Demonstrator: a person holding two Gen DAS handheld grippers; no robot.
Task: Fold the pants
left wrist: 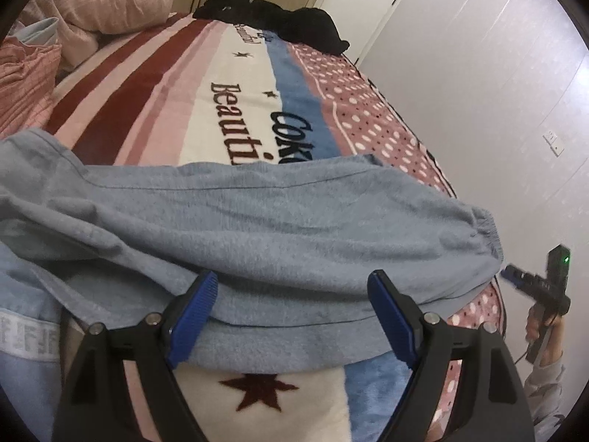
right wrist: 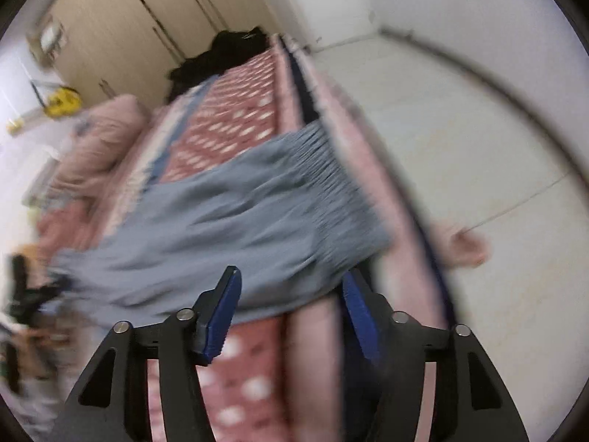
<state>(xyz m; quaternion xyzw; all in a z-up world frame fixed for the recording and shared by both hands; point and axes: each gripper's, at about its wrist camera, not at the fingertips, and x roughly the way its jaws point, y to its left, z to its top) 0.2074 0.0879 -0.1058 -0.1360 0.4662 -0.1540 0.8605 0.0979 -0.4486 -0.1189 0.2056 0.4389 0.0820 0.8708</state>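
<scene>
A: At the near bed edge?
B: One left gripper [left wrist: 291, 316], jaws spread wide, holding nothing; ribbed blue pads [left wrist: 195, 316].
A: The right gripper [right wrist: 291, 316]?
B: Likewise parted, empty.
A: Beyond?
B: One pair of grey-blue knit sweatpants [left wrist: 257, 221] lies across the fleecy striped blanket [left wrist: 235, 84], its gathered waistband [right wrist: 331, 184] at the bed's edge. Farthest, one black garment heap [left wrist: 272, 11].

White walls [left wrist: 460, 73], pale tiled floor [right wrist: 460, 140], beige wardrobe [right wrist: 121, 29] beyond the striped, dotted bed [left wrist: 154, 84].
</scene>
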